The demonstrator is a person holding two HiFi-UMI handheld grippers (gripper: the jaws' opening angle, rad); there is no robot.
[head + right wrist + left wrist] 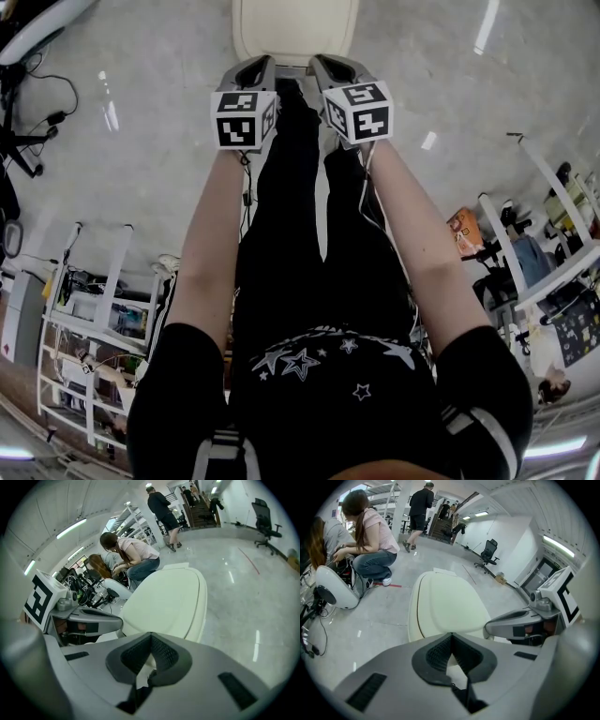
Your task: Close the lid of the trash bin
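The lid (450, 606) lies straight ahead, just under both tips, its long axis running away from the person. The left gripper (451, 634) and right gripper (151, 634) are closed on nothing, and both seem equally near.

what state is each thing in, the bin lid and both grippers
trash bin lid: down, looks closed
left gripper: jaws together, nothing between them
right gripper: jaws together, nothing between them
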